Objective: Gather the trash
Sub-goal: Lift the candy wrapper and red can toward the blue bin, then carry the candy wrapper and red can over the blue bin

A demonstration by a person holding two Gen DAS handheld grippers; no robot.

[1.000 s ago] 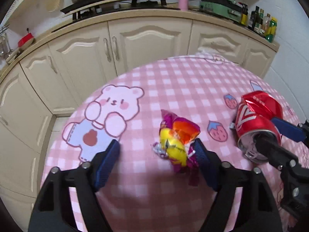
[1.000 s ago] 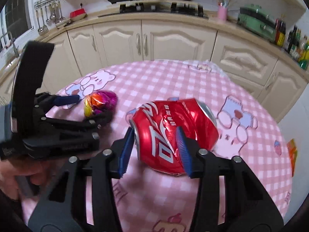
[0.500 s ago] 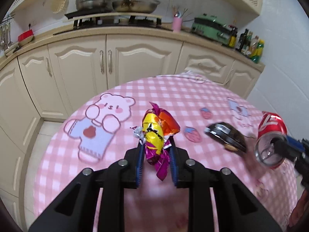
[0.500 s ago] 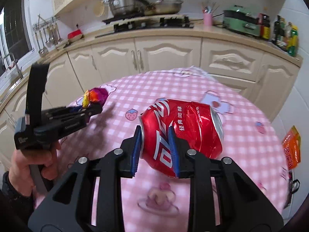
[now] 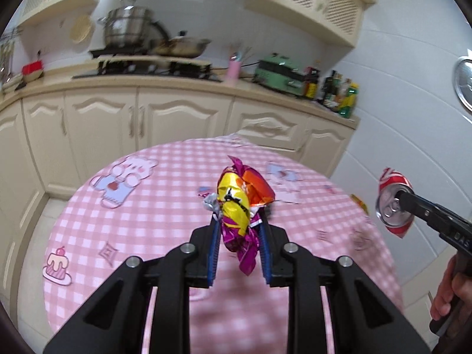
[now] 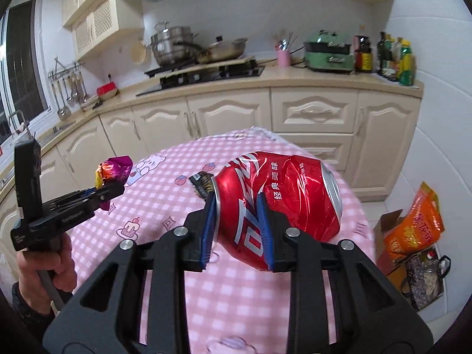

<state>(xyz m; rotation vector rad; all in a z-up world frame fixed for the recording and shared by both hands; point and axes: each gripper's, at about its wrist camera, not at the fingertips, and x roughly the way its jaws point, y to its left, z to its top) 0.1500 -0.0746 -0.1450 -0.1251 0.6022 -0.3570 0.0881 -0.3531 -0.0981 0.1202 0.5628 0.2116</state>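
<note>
Above the pink table, left fingers clamp the wrapper, right fingers the can.

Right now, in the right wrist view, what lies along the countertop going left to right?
Hanging utensils → red bowl → steel pot → wok → pink utensil cup → green appliance → bottles.

Kitchen is lined with cream cabinets under a beige counter. Gas hob is loaded with a steel pot and a pan. Walls are tiled white. Window is seen at left. Round desk is covered in pink checked cloth. Floor is tiled pale.
</note>
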